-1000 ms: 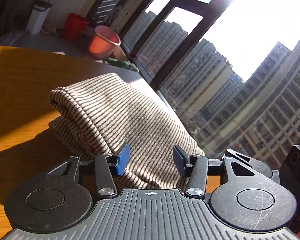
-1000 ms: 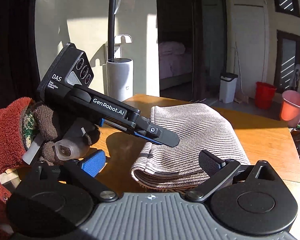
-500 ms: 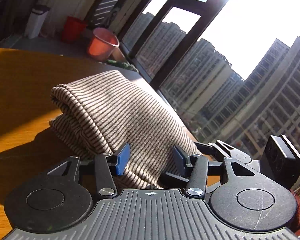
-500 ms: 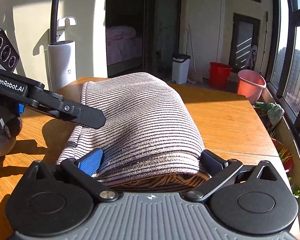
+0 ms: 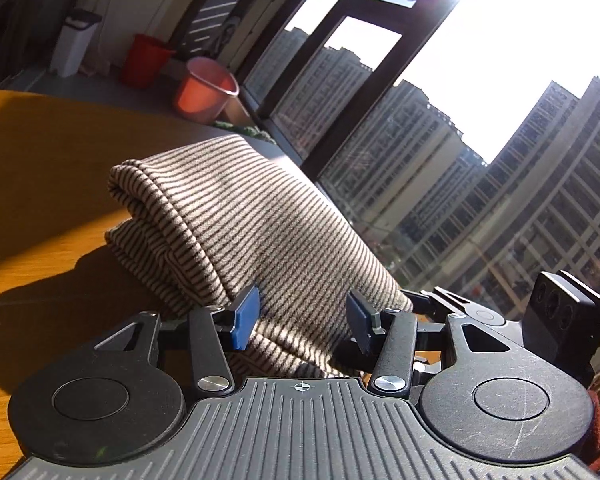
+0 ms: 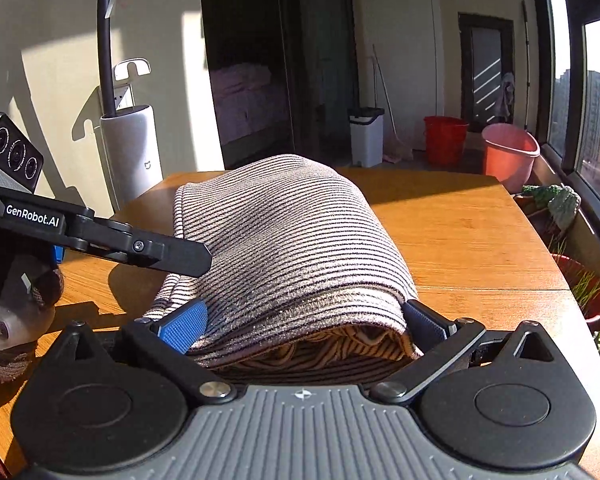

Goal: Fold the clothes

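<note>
A folded, brown-and-cream striped knit garment (image 6: 284, 248) lies in a thick bundle on the orange-brown wooden table (image 6: 460, 240), its near end right at the right gripper (image 6: 304, 328). That gripper's jaws stand wide apart, one blue pad (image 6: 182, 326) at the bundle's left side and the dark pad at its right, with the rolled end of the cloth between them; whether the pads press it I cannot tell. The left gripper (image 5: 302, 320) reaches in from the left of the scene, its black finger (image 6: 172, 254) over the garment's left edge. In the left wrist view its jaws are half apart, blue pads on either side of a striped fold, not plainly squeezing it.

Far behind the table stand a white upright vacuum dock (image 6: 130, 148), a white pedal bin (image 6: 366, 136), a red plastic bucket (image 6: 444, 140) and a pink plastic bucket (image 6: 508, 152). Green potted plants (image 6: 552, 200) sit along the window at the right, with high-rise blocks (image 5: 500, 200) outside. A hand in a brown knitted glove (image 6: 4, 320) holds the left tool.

Against a second ago, the right gripper has swung over from the garment's side to its end and come down close, so the bundle now fills its jaws. The left gripper has barely shifted, and its opening is unchanged.
</note>
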Motion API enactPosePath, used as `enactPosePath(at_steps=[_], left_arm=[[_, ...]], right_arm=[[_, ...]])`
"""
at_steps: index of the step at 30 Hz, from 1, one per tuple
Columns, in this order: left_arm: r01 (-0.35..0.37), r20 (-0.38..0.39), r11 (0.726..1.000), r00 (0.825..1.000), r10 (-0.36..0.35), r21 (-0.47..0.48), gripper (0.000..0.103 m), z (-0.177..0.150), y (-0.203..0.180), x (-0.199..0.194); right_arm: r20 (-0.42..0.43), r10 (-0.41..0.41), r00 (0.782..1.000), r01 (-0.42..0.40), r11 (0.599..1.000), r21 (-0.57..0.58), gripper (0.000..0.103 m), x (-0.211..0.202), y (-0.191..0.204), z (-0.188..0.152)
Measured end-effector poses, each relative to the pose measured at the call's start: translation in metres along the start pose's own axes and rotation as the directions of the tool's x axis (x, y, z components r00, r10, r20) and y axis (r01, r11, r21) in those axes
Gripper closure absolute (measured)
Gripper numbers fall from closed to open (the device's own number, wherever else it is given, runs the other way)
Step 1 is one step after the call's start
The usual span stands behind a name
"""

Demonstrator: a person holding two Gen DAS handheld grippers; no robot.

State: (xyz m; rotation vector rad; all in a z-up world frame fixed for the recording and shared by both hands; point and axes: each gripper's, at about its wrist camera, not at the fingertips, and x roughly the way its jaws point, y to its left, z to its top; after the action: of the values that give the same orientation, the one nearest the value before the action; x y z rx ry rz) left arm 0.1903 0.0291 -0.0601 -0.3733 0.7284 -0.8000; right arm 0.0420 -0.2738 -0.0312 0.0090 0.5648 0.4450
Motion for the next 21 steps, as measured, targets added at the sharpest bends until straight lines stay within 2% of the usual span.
enactPosePath(at_steps=[3, 5, 7, 9, 10, 12, 15, 19, 21], left_arm=[[-0.001, -0.004, 1.000, 1.000, 0.001, -0.006, 0.050, -0.001, 0.002, -0.001], [0.000, -0.003, 1.000, 1.000, 0.000, -0.008, 0.050, -0.002, 0.003, -0.002], [-0.002, -0.001, 1.000, 1.000, 0.002, -0.008, 0.050, -0.002, 0.003, -0.001], [-0.005, 0.001, 1.000, 1.000, 0.005, -0.005, 0.050, -0.002, 0.002, 0.000], [-0.006, 0.001, 1.000, 1.000, 0.006, -0.004, 0.049, -0.002, 0.001, 0.000], [-0.005, 0.001, 1.000, 1.000, 0.005, -0.004, 0.049, -0.003, 0.002, 0.000], [-0.006, -0.002, 1.000, 1.000, 0.006, -0.004, 0.049, -0.002, 0.001, -0.001], [-0.015, -0.004, 1.000, 1.000, 0.015, 0.002, 0.049, -0.002, -0.001, 0.000], [-0.020, -0.001, 1.000, 1.000, 0.021, 0.009, 0.049, -0.002, -0.003, 0.000]], right_arm=[[0.024, 0.101, 0.995, -0.102, 0.992, 0.077, 0.000, -0.014, -0.021, 0.010], [0.065, 0.162, 0.985, -0.172, 0.963, 0.208, 0.000, -0.020, -0.044, 0.017], [0.110, 0.200, 0.974, -0.227, 0.891, 0.392, 0.000, -0.017, -0.073, 0.021], [0.133, 0.197, 0.971, -0.237, 0.835, 0.496, 0.000, -0.010, -0.092, 0.022], [0.124, 0.169, 0.978, -0.209, 0.846, 0.490, 0.000, -0.005, -0.094, 0.024], [0.093, 0.092, 0.991, -0.123, 0.896, 0.427, 0.000, 0.010, -0.091, 0.031], [0.053, 0.081, 0.995, -0.094, 0.939, 0.330, 0.000, 0.036, -0.083, 0.048], [-0.044, 0.163, 0.986, -0.138, 0.926, 0.353, 0.000, 0.075, -0.086, 0.075], [-0.115, 0.182, 0.977, -0.127, 0.919, 0.372, 0.000, 0.095, -0.087, 0.087]])
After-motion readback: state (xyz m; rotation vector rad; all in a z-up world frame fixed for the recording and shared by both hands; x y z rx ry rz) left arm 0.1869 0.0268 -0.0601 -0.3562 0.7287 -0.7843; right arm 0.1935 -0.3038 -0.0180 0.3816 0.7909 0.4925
